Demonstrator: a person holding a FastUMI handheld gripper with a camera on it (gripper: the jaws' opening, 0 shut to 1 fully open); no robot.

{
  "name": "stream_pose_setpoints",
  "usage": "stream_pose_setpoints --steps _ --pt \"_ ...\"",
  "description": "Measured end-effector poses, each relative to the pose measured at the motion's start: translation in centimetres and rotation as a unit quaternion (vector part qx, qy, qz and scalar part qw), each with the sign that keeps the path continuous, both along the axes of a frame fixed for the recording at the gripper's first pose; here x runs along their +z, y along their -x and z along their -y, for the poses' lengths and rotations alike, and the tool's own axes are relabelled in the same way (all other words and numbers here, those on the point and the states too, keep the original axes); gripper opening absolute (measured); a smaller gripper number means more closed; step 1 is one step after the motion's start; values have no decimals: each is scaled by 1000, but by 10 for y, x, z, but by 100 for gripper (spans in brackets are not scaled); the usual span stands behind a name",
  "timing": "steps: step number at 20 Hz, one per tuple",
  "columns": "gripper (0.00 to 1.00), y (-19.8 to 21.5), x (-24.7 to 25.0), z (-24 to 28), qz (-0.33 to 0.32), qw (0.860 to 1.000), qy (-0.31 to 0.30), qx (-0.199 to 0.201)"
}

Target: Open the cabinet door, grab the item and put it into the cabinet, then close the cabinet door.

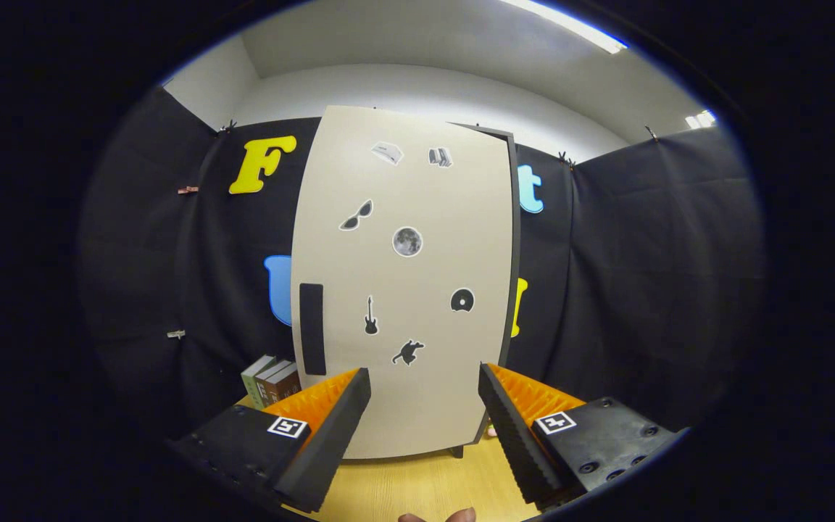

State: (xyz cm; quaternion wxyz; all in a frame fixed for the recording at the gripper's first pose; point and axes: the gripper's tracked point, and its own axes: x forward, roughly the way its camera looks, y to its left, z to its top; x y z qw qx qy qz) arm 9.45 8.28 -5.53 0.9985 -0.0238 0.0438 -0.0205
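While the gripper (425, 384) gapes empty, the closed cabinet door (403, 283) stands ahead on the wooden table (417, 486).

Two wedge-shaped fingers with ribbed inner faces were seen on the gripper (425, 377). Each was carried on a dark block fitted with round screws and marked by a square black-and-white tag (288, 427).
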Motion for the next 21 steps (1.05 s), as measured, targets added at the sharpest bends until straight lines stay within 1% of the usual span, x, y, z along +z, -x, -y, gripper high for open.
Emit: stream_pose_setpoints --steps 21 --pt "98 2 -2 6 9 1000 -6 -6"
